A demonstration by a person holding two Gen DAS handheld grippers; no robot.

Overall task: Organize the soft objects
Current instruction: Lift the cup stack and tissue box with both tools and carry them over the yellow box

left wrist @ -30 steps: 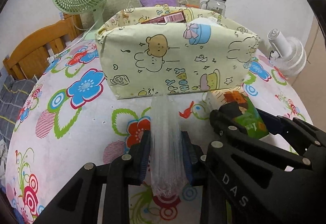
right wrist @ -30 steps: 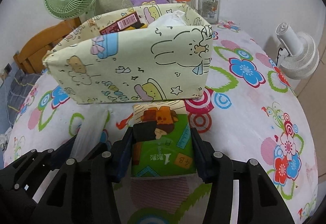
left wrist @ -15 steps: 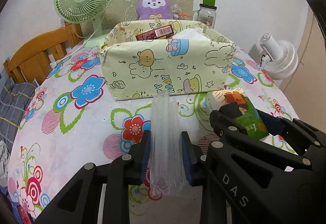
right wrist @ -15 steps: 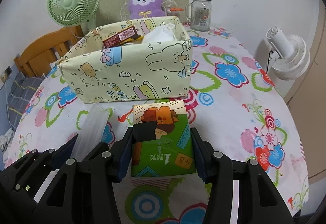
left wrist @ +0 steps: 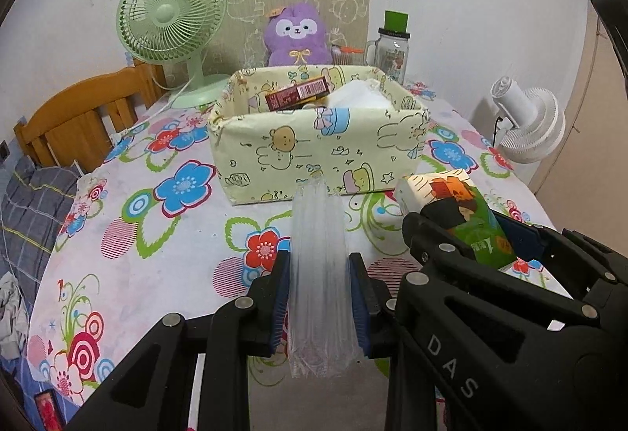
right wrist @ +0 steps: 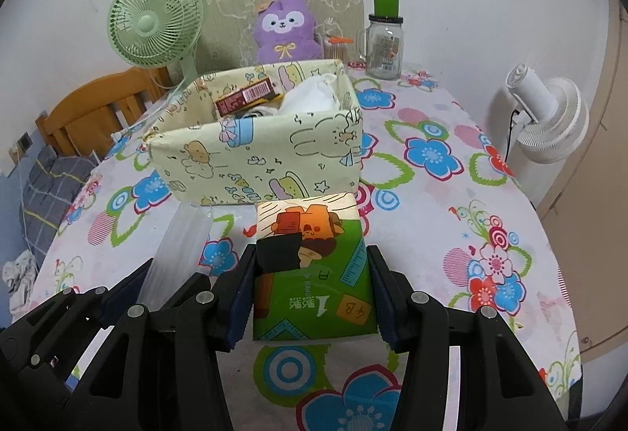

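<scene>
On the flowery table point(left wrist: 129, 258) in front of the box point(left wrist: 314, 148), the left gripper point(left wrist: 318, 297) squeezes a clear bag point(left wrist: 318, 274) and the right gripper point(right wrist: 310, 293) squeezes a tissue pack point(right wrist: 314, 274).

The left gripper point(left wrist: 318, 297) tilts down toward the table, its 2 blue-padded fingers point(left wrist: 279, 299) pressed narrowly against a clear plastic sleeve point(left wrist: 318, 274) that sticks out ahead of them. The right gripper point(right wrist: 312, 293) sits just beside it at a similar downward tilt, its 2 fingers point(right wrist: 240, 297) set wider and clamped on the sides of a green tissue pack point(right wrist: 312, 270).
</scene>
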